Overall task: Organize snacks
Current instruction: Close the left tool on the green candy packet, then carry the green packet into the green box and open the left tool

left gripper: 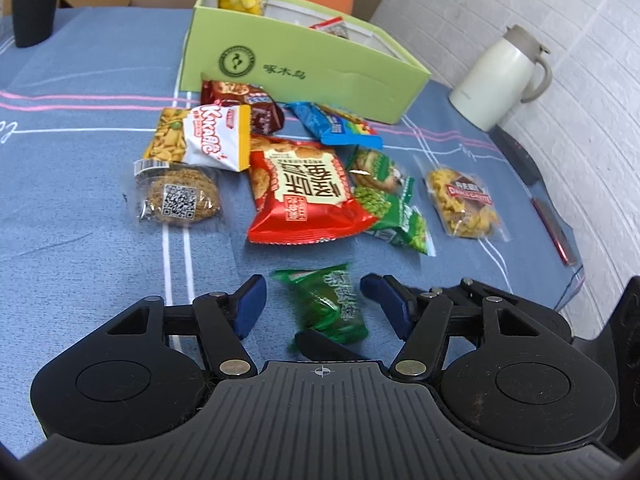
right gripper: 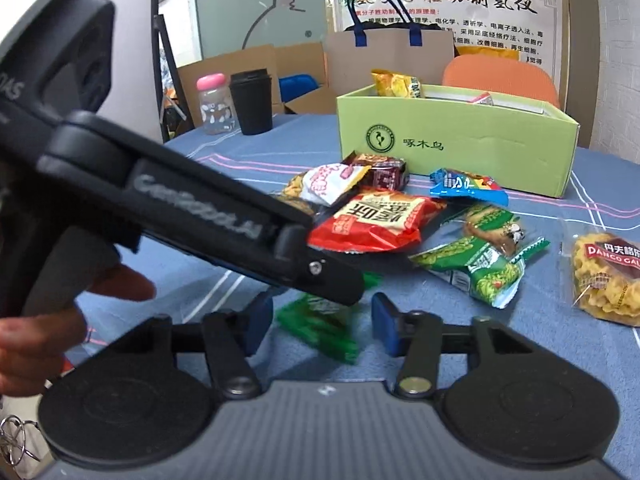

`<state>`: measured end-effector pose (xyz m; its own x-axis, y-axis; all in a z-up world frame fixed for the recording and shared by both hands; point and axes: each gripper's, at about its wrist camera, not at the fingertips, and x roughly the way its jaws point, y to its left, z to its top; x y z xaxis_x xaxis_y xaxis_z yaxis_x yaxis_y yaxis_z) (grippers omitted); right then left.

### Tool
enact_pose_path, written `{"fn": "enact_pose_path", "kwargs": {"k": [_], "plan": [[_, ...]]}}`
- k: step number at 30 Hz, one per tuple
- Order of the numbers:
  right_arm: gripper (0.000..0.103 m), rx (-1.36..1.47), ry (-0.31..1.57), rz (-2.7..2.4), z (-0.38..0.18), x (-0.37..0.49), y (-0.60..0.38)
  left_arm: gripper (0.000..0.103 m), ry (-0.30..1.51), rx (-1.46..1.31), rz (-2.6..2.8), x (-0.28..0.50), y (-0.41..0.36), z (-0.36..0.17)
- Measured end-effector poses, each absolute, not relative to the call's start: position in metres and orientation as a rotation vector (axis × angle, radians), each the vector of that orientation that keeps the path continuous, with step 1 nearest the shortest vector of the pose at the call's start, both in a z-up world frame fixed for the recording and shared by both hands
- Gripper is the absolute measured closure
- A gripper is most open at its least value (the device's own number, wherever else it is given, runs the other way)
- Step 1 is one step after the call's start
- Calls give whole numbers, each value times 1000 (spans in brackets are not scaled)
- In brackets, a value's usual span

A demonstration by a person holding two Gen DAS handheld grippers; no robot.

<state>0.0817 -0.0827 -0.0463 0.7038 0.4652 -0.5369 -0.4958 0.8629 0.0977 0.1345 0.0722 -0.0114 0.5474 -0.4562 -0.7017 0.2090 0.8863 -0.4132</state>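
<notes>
Right now both sets of jaws are standing apart around the same small green crinkly foil snack packet [left gripper: 326,304], neither visibly pressing it. The left gripper [left gripper: 312,300] is straddling it, its long axis running along the fingers; the right gripper [right gripper: 322,322] is bracketing it too. Beyond it, toward the bench's far edge, the light green cardboard box [left gripper: 280,60] is waiting open.
</notes>
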Motion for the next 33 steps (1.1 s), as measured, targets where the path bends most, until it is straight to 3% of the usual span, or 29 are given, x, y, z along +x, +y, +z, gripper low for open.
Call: {"fn": "enact_pose_path", "kwargs": {"k": [1,3,9,11,13,22,33], "plan": [[33,-58,575,526,-46,81,-83,56,908,-298,-402,135,72,-11],[30,-59,569,522,-44,81,-84,56,909,-301,-407,137,71,-11],[38,-68,584,542,-51,78,-78,68,925,-280,-401,134,65,-20],[48,-73,586,554,-55,77,-74,88,924,-284,-398,133,66,-22],[51,-90,570,540,-55,74,-71,97,924,-318,-412,133,68,-24],[52,-81,474,508,-13,85,-93,98,836,-352,-480,145,52,18],[51,-169,365,434,58,226,-115,98,745,-335,-541,297,2,98]]}}
